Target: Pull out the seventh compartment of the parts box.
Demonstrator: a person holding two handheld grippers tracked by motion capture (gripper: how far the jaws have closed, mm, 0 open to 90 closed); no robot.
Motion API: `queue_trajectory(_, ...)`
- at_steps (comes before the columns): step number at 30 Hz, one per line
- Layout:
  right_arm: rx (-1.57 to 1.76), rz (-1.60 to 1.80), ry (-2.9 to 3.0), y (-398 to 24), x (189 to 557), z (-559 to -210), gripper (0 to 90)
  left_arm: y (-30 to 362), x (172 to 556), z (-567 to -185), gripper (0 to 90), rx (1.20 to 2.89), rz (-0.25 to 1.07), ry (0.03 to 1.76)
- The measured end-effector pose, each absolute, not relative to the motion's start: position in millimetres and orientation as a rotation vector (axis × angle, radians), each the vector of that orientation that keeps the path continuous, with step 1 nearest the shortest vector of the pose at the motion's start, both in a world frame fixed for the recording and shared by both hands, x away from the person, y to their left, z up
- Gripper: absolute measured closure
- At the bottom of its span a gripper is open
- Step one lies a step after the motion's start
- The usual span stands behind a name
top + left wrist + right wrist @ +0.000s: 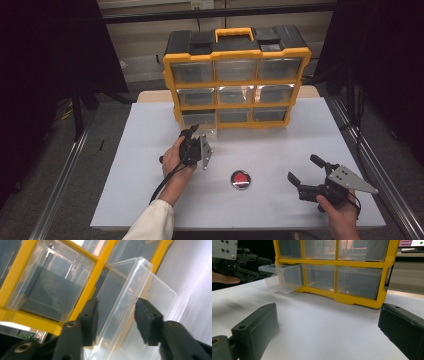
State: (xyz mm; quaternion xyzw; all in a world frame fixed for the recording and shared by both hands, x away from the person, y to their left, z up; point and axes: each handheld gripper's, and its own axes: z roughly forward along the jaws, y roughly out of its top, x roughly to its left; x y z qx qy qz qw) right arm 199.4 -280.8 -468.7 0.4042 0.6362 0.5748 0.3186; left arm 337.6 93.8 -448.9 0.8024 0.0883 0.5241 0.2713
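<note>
A yellow and black organizer (235, 75) with clear drawers stands at the back of the white table (150, 200). Its bottom-left drawer (200, 121) is pulled partway out (140, 290) (283, 277). My left gripper (192, 131) is at that drawer's front; in the left gripper view the clear front wall stands between the jaws (116, 306), with a gap to each pad, so it is open. My right gripper (303, 168) rests low at the table's right, wide open with nothing between its fingers (328, 312), and it faces the organizer.
A round red button in a dark ring (241, 179) lies on the table between the two hands. The other drawers (357, 281) sit pushed in. Metal rails (370, 170) run along both sides of the table, with dark curtains beyond.
</note>
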Motion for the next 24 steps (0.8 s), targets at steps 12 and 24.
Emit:
queue_trajectory(12,1.059,1.504,1.681,-280.4,199.4,-469.1,2.0,99.8,327.3,-444.2,35.9,1.985,1.254,0.441)
queue_trajectory(24,1.057,1.496,1.689,-279.7,199.8,-469.5,2.0,97.6,317.2,-447.2,25.9,1.923,0.968,0.577)
